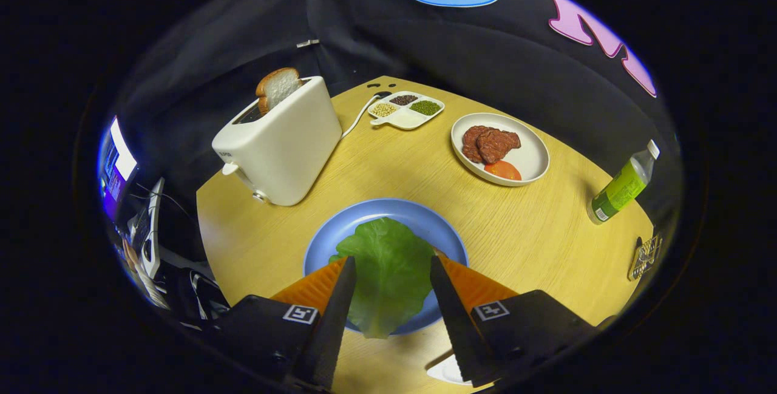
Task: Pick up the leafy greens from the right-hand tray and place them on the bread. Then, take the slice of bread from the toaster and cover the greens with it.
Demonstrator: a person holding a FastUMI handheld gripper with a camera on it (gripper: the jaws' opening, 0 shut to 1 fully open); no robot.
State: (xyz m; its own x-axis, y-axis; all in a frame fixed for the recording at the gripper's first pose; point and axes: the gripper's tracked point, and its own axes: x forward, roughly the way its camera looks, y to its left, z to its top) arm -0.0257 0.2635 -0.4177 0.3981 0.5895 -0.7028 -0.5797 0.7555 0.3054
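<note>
Gripper fingers stand wide open, holding nothing, either side of the lettuce leaf lying on the blue plate. Next step, by judgement: the bread slice upright in the toaster on the bench; approach from above and pinch its exposed top squarely.

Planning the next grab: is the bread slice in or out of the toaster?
In: the bread slice stands in the toaster slot, top poking out.

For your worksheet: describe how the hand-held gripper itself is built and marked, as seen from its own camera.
The hand-held gripper has two long, wedge-shaped fingers tapering toward their tips. Each is mounted on a dark, blocky base carrying a small square black-and-white marker. No cables are visible on it.
</note>
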